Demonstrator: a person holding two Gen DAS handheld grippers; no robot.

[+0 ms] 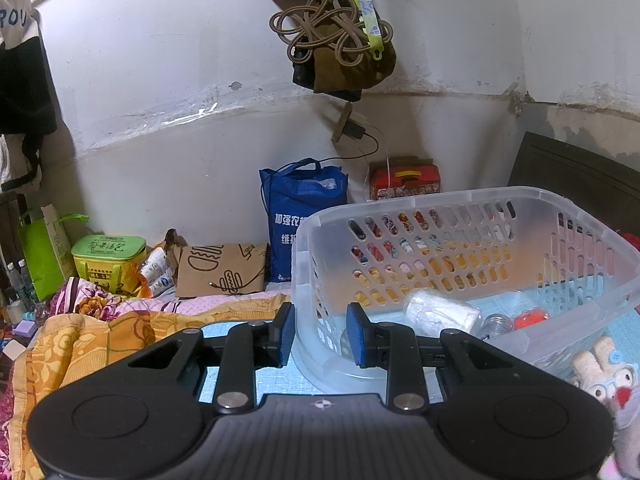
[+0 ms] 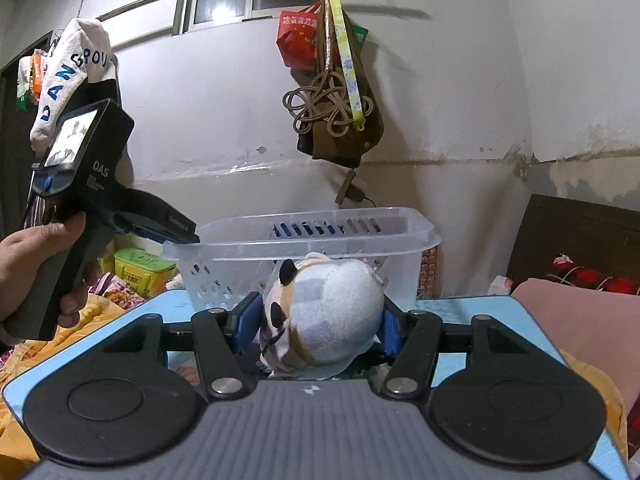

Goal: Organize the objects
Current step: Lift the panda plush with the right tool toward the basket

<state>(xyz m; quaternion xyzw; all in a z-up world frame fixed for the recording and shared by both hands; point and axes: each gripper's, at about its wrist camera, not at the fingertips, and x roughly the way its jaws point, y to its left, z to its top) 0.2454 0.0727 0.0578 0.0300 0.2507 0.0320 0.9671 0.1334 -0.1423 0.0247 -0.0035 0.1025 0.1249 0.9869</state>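
A clear slotted plastic basket (image 1: 580, 272) stands on a light blue mat (image 2: 460, 308). Inside it lie a white wrapped roll (image 1: 440, 312), a clear bottle (image 1: 496, 322) and a red object (image 1: 530, 318). My left gripper (image 1: 320, 332) has the basket's near left corner between its blue pads; in the right wrist view, a hand holds this gripper (image 2: 182, 236) clamped on the basket (image 2: 304, 240) rim. My right gripper (image 2: 320, 320) is shut on a round patchwork plush toy (image 2: 328, 308) with black ears, just in front of the basket. A second plush with glasses (image 1: 600, 380) lies beside the basket.
Against the wall stand a blue tote bag (image 1: 304, 216), a printed cardboard bag (image 1: 220, 268), a green box (image 1: 108, 256) and a red box (image 1: 404, 182). A bag with coiled cords (image 1: 340, 48) hangs above. Orange floral bedding (image 1: 100, 344) lies left; a dark headboard (image 1: 580, 176) is at right.
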